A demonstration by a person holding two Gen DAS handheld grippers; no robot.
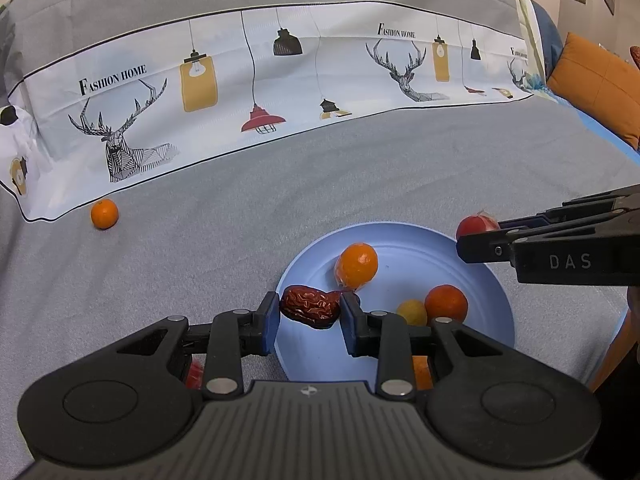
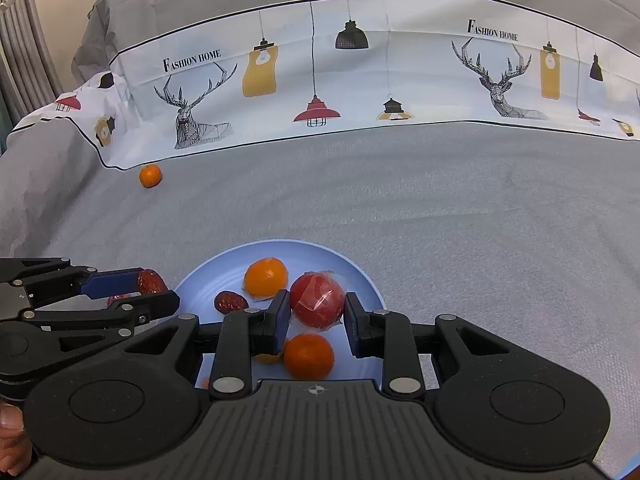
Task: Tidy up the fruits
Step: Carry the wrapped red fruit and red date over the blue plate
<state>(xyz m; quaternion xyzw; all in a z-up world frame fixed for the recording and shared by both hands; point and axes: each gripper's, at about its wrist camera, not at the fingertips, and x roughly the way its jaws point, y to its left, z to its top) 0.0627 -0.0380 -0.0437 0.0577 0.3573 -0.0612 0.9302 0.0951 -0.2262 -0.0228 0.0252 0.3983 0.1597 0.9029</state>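
My left gripper (image 1: 309,312) is shut on a wrinkled dark red date (image 1: 310,306), held over the near-left rim of a light blue plate (image 1: 400,227). In the plate lie a wrapped orange (image 1: 357,266), a darker orange (image 1: 446,304) and a small yellow fruit (image 1: 412,311). My right gripper (image 2: 317,312) is shut on a red fruit in clear wrap (image 2: 318,300), above the plate (image 2: 224,257). Under it sit two oranges (image 2: 266,278) (image 2: 309,356) and a second date (image 2: 231,301). Each gripper shows in the other's view, the right gripper (image 1: 480,233) and the left gripper (image 2: 157,287).
One loose orange (image 1: 104,213) (image 2: 150,175) lies on the grey bedspread at the edge of the printed deer-and-lamp band (image 1: 248,92). An orange cushion (image 1: 596,80) sits far right. Something red (image 1: 195,372) peeks out beneath my left gripper. Curtains (image 2: 20,40) hang at the left.
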